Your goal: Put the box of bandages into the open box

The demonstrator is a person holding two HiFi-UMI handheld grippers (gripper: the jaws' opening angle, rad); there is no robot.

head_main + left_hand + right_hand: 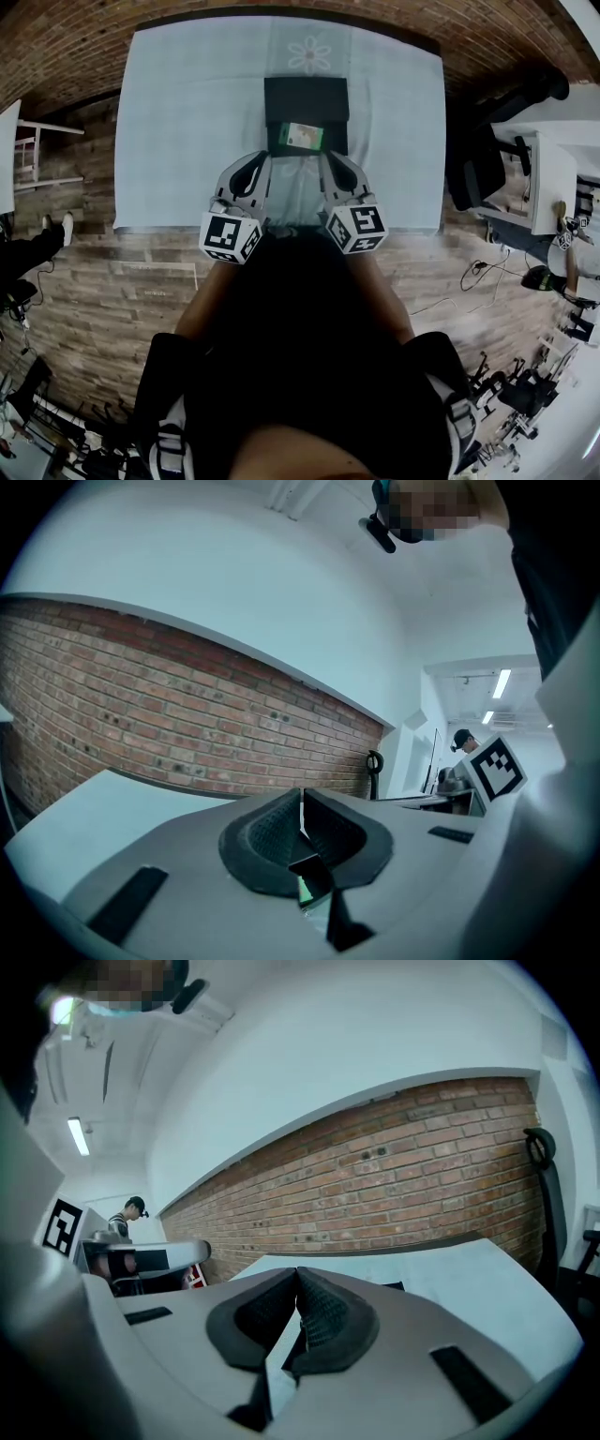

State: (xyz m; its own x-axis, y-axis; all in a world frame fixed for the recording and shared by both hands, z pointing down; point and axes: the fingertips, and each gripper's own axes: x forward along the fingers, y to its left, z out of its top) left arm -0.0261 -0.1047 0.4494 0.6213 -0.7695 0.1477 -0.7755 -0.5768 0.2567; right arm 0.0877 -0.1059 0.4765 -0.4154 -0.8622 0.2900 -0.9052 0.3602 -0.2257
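A small green box of bandages [305, 136] lies within the outline of the black open box [307, 97], close to its front wall, at the middle of the table with a pale blue cloth [187, 122]. My left gripper [260, 159] rests just in front of the black box's left corner, and my right gripper [329, 159] in front of its right corner. Neither one touches the bandage box. In the left gripper view the left gripper [300, 810] has its ribbed pads [272, 832] pressed together with nothing between them. The right gripper [297, 1290] is likewise shut and empty.
The table's near edge [281, 228] runs just under the marker cubes. A brick wall [141, 705] stands beyond the table, and white desks [544, 178] with cables lie to the right. A person in a cap [131, 1213] stands far off. Someone's legs [37, 246] show at the left.
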